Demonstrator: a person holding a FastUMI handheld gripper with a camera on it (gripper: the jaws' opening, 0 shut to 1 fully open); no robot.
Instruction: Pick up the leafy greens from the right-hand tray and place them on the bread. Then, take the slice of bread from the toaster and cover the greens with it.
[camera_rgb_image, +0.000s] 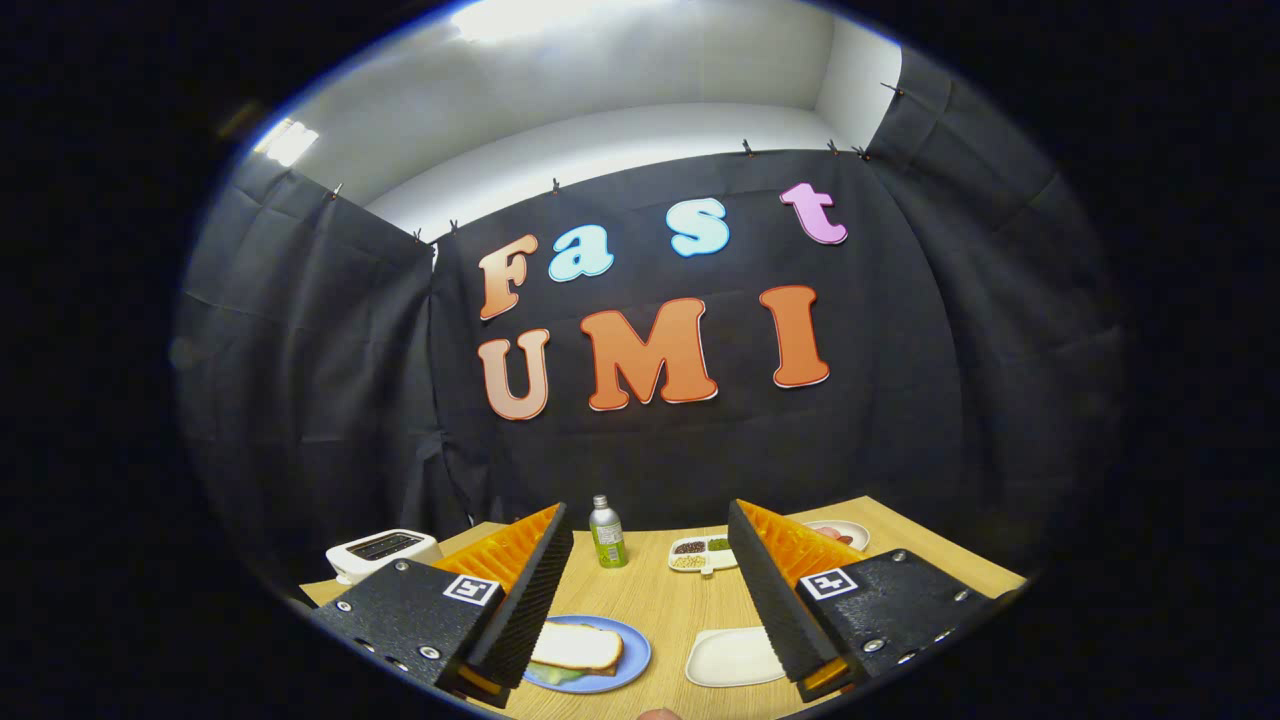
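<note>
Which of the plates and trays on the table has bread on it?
The round blue plate, low between the open gripper fingers, holds the bread slice with green beneath. The white tray beside it looks bare; the divided dish beyond holds small heaps.

plate (630, 662) partly behind a finger, divided dish (702, 555) contents too small

Handheld two-fingered tool (650, 560), fingers spread wide with nothing between them, wedge-shaped fingers with ribbed inner faces, dark textured mounting blocks behind each, silver screws along their edges, a square black-and-white marker tag on each block
</note>
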